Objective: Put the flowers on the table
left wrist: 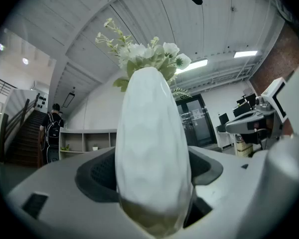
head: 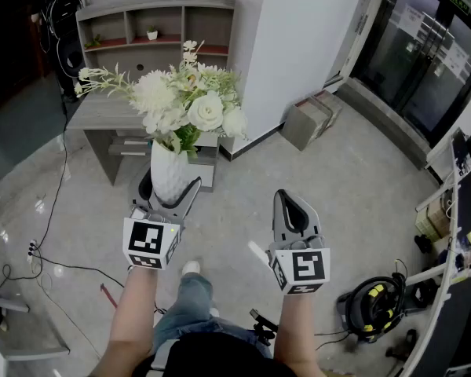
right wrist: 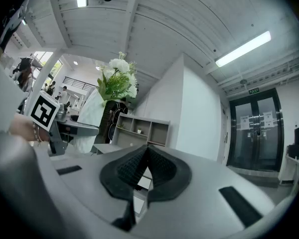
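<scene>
The left gripper (head: 170, 187) is clamped wide around the lower body of a white vase (head: 167, 167). It holds the vase upright, probably so that the flowers (head: 184, 100) do not tip while they are carried above the floor (head: 337, 171). The grey table (head: 94, 115) lies ahead to the far left, and nothing has been set on it yet. The right gripper (head: 296, 210) hangs to the right with its jaws together and nothing in them, so it plays no part in the carry. The vase's base is hidden behind the left gripper, and the blooms cover part of the tabletop.
</scene>
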The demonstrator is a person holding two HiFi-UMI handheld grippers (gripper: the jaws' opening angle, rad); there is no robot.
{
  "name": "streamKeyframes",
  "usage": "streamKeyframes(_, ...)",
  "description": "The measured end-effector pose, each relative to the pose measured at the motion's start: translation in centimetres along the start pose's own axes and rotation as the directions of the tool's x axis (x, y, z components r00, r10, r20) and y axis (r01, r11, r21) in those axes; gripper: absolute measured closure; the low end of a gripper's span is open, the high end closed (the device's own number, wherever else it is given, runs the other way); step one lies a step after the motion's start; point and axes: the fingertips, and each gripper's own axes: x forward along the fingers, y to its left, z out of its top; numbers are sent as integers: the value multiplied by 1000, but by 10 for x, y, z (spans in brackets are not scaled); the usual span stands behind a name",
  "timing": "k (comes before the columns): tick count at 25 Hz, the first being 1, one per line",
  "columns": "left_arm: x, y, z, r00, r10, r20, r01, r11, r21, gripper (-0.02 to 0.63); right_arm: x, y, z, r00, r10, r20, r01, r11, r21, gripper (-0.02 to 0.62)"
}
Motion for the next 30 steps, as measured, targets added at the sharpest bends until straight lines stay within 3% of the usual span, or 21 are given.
streamKeyframes(9, 22, 9, -12, 1000, 20, 6, -20, 1000, 5, 212, 27, -10, -12, 1000, 8, 3, -8, 1000, -3, 580)
streamKeyframes(17, 85, 44, -36, 999, 42, -4, -42, 999, -9, 212, 100, -31, -22, 1000, 28, 7, -28, 999, 36, 580)
streamKeyframes(30, 219, 115, -72, 999, 30, -12, -30, 999, -31, 212, 256, -67, -48, 993, 49, -110, -48, 999, 8, 580)
